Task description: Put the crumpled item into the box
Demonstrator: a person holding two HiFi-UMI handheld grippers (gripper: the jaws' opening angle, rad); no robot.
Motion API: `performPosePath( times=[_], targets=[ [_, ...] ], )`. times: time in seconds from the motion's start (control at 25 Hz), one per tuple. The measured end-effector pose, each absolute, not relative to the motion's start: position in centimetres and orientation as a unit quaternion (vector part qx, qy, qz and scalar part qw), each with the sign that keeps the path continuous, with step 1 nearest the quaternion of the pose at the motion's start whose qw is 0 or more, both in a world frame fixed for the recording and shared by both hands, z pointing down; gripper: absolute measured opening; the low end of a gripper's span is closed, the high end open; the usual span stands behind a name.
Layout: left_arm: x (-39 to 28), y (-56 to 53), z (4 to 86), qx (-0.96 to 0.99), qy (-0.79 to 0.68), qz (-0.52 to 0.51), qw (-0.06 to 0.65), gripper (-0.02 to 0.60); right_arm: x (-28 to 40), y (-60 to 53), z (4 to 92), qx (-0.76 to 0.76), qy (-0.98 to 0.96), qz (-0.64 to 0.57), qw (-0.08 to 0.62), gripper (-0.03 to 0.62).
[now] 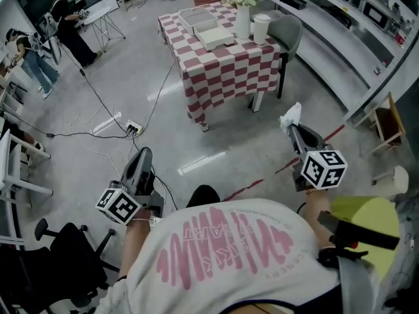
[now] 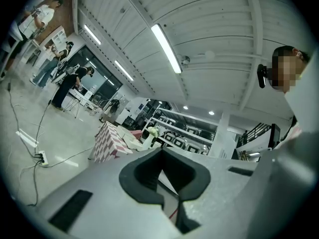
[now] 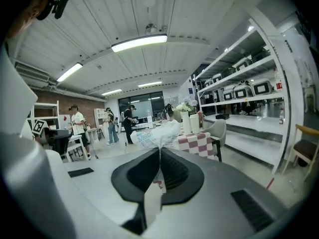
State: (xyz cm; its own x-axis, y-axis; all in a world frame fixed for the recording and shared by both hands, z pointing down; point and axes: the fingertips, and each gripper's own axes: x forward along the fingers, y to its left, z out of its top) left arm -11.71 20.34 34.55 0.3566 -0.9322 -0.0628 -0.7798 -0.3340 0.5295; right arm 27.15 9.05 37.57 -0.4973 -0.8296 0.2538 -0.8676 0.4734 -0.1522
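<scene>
The left gripper [image 1: 143, 154] hangs over the grey floor [image 1: 78, 175], jaws pressed together on nothing. Ahead, the red-and-white checked surface [image 1: 226, 70] carries a shallow white box [image 1: 213, 38]. The right gripper [image 1: 291, 129] has its jaws pinching the crumpled white wrapper [image 1: 291, 115] in mid-air, well apart from the box.

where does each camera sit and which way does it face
Head view: on the person's head, looking steeply down at the floor and the table; shows the shirt, the left gripper and the right gripper.
Left gripper view: on the left gripper, looking along its shut, empty jaws toward the table and the ceiling; shirt at right.
Right gripper view: on the right gripper, looking along jaws shut on the crumpled item toward the table; shirt at left.
Shared: all three views show the table.
</scene>
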Motion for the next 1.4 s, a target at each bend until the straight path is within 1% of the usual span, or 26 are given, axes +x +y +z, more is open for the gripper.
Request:
performPosePath(
  times=[0.12,0.24,0.4,0.52,0.68,0.84,1.12,1.4],
  targets=[
    [-11.5,19.8,35.6,0.797,-0.537,-0.173,0.215,0.008,26.8,9.1,39.2,0.488,-0.856,0.151,0.076,0.011],
    [-10.9,18.6,35.6,0.810,-0.520,-0.180,0.204,0.008,27.0,8.8,40.2,0.493,-0.852,0.156,0.088,0.011],
    [-10.5,15.7,35.1,0.822,-0.500,-0.190,0.194,0.008,27.1,7.7,41.6,0.497,-0.845,0.172,0.099,0.011],
    [-10.3,13.0,34.7,0.828,-0.496,-0.180,0.189,0.008,26.8,6.4,42.0,0.501,-0.841,0.174,0.105,0.011],
    [-10.8,10.1,36.2,0.825,-0.503,-0.152,0.206,0.008,26.1,4.1,41.6,0.501,-0.841,0.170,0.110,0.011],
    [-11.9,7.0,37.4,0.820,-0.499,-0.152,0.236,0.008,24.7,1.5,42.0,0.501,-0.840,0.176,0.117,0.011],
    [-12.8,0.0,36.5,0.833,-0.475,-0.158,0.237,0.008,22.6,-4.1,41.7,0.507,-0.835,0.180,0.117,0.011],
    [-15.3,-8.6,35.1,0.841,-0.460,-0.153,0.240,0.008,19.5,-11.4,39.9,0.511,-0.834,0.178,0.108,0.011]
  ],
)
